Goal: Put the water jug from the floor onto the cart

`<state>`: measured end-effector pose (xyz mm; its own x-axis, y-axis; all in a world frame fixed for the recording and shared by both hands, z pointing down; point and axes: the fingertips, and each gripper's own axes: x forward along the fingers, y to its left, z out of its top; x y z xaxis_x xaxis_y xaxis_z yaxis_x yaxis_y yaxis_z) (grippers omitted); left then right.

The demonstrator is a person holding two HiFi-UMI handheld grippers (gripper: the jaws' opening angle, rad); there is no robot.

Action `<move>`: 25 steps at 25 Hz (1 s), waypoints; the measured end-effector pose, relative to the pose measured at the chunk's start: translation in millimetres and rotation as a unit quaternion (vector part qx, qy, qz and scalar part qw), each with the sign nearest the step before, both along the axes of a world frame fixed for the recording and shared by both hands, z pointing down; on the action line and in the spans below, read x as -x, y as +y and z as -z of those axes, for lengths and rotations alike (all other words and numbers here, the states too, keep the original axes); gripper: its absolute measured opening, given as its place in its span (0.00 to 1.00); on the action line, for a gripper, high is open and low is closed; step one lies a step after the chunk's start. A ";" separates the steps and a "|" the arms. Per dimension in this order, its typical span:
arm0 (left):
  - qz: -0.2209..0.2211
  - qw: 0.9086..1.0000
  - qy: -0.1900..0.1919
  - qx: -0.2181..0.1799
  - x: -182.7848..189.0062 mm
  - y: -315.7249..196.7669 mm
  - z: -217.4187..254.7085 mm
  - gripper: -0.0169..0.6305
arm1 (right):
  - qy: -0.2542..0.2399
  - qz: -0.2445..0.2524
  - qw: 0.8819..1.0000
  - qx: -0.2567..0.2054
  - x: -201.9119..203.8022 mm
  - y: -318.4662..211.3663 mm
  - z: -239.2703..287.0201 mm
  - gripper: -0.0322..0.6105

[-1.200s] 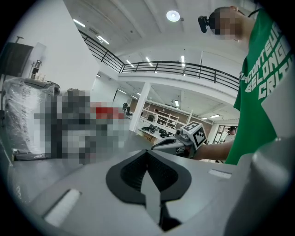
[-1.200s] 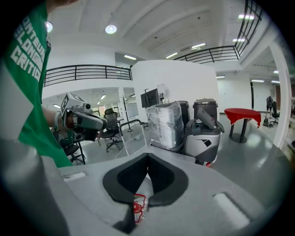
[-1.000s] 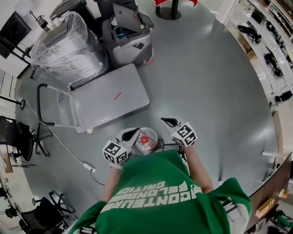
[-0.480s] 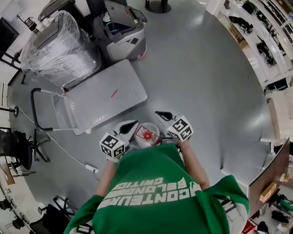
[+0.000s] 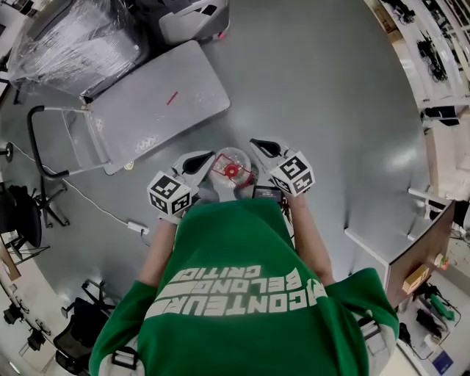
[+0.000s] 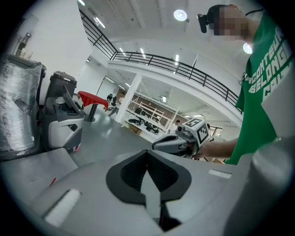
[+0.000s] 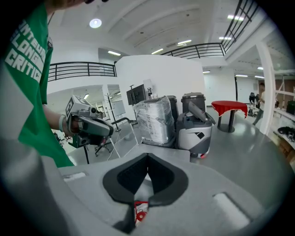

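Note:
The clear water jug [image 5: 233, 170] with a red cap stands just in front of the person, a short way from the cart's near corner. My left gripper [image 5: 208, 157] lies against its left side and my right gripper [image 5: 256, 144] against its right side. Both are shut, with nothing between their own jaws. I cannot tell whether the jug is off the floor. The flat grey cart [image 5: 158, 103] has a red mark on its bare deck and a black handle at its left end. In the left gripper view my left gripper [image 6: 147, 152] faces the right gripper [image 6: 156, 144]. In the right gripper view the jug's red label [image 7: 139, 212] shows beneath my right gripper [image 7: 147, 156].
A plastic-wrapped machine [image 5: 66, 37] and a grey machine [image 5: 191, 15] stand beyond the cart. A cable with a white plug block [image 5: 132, 226] runs along the floor at the left, near a black chair [image 5: 18, 213]. Shelves [image 5: 440, 59] line the right wall.
The head view has swung, so the cart, jug and grippers sit higher in the picture. Both grippers stay shut on either side of the jug, and its distance to the cart looks unchanged.

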<state>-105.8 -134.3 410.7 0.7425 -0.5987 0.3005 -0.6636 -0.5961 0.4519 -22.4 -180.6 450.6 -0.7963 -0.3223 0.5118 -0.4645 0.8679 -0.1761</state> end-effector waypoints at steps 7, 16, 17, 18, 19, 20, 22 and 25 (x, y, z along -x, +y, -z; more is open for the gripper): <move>-0.034 0.999 0.001 0.024 -8.4 -0.4 -21.5 0.04 | 0.011 -0.016 1.000 0.022 -6.1 6.5 -23.3 0.03; -0.077 0.994 -0.014 0.074 -12.1 10.3 -65.3 0.04 | 0.023 -0.054 0.996 0.062 -25.8 12.5 -67.9 0.03; -0.080 0.993 -0.017 0.081 -10.9 12.5 -73.1 0.04 | 0.024 -0.057 0.996 0.070 -28.0 15.0 -76.8 0.03; -0.083 0.993 -0.020 0.088 -11.1 13.4 -81.5 0.04 | 0.026 -0.060 0.995 0.076 -31.4 16.8 -86.2 0.03; -0.085 0.992 -0.023 0.094 -12.6 13.2 -90.2 0.04 | 0.029 -0.061 0.994 0.082 -35.6 17.8 -95.9 0.03; -0.087 0.991 -0.024 0.100 -14.9 12.6 -98.8 0.04 | 0.031 -0.063 0.994 0.087 -40.2 19.2 -105.6 0.03; -0.090 0.989 -0.020 0.114 -19.4 13.0 -114.9 0.04 | 0.038 -0.066 0.992 0.101 -47.7 25.3 -124.9 0.03; -0.090 0.987 -0.008 0.135 -19.0 16.6 -136.8 0.04 | 0.047 -0.064 0.989 0.127 -50.0 38.3 -151.3 0.03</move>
